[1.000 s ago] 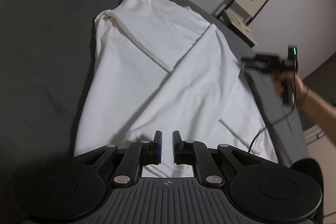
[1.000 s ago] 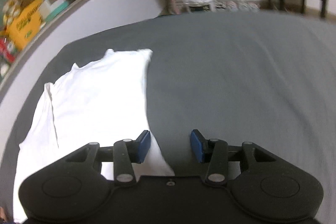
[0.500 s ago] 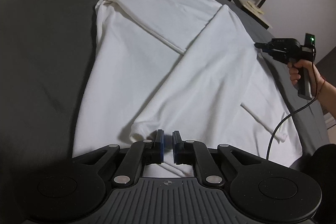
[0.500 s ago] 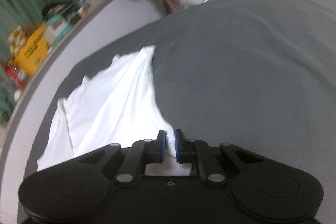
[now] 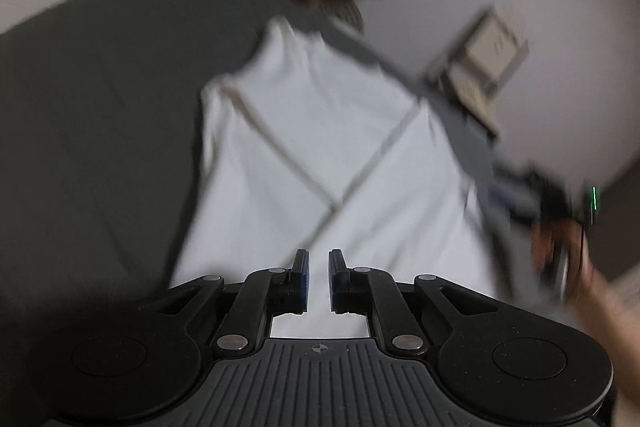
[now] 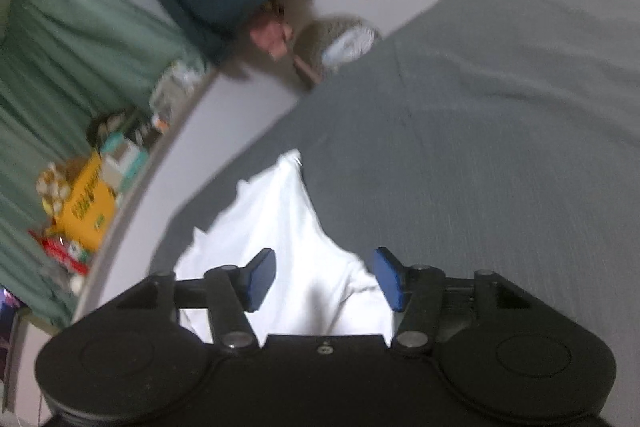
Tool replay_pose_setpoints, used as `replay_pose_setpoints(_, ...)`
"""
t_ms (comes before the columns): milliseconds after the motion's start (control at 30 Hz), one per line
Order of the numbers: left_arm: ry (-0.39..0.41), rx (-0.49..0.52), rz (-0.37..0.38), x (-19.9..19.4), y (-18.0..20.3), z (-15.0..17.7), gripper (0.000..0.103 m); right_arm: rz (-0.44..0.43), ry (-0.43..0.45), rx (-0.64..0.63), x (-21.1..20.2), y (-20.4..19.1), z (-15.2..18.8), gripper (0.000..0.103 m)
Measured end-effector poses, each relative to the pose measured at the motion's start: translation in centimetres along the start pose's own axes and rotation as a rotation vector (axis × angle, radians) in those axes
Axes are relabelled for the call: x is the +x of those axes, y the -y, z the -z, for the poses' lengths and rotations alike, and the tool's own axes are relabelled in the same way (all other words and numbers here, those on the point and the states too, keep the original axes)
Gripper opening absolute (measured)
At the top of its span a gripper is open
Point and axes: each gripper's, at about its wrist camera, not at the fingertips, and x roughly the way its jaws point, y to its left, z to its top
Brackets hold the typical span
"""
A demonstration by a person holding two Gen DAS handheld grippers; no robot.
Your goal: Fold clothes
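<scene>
Clutter [image 6: 80,215] lines ledge — chair [image 5: 486,63] beside bed [image 5: 100,107]

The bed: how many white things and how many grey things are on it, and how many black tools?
White: 1, the shirt
Grey: 1, the bed cover under it
Black tools: 2, the left tool and the right tool
Total: 4
</scene>
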Motion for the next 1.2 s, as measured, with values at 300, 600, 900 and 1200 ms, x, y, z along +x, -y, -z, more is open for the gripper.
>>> replay_pose_setpoints(300, -0.016, -0.224, -0.204, 1.3, -2.2, -7.6, 0.008, -0.030, 0.062, -0.251, -0.7, -6.2, -0.2, 0.081)
replay_pose_setpoints(600, -0.049, -0.176, -0.186, 7.7, -1.8, -7.0, 0.008, -0.067, -0.001, -0.303, -0.2, -8.1, 4.2, 0.082)
replay_pose_setpoints(900, -0.082, 0.335, -0.363, 12.5, 4.0, -5.7, 0.008, -0.063, -0.043, -0.407, -0.4, -9.1, 7.9, 0.088)
replay_pose_setpoints(1200, -0.070, 0.627, -0.394, 12.4, 5.6, -3.6, 0.059, 0.002, -0.072, -0.466, 0.2, -9.0, 9.5, 0.094)
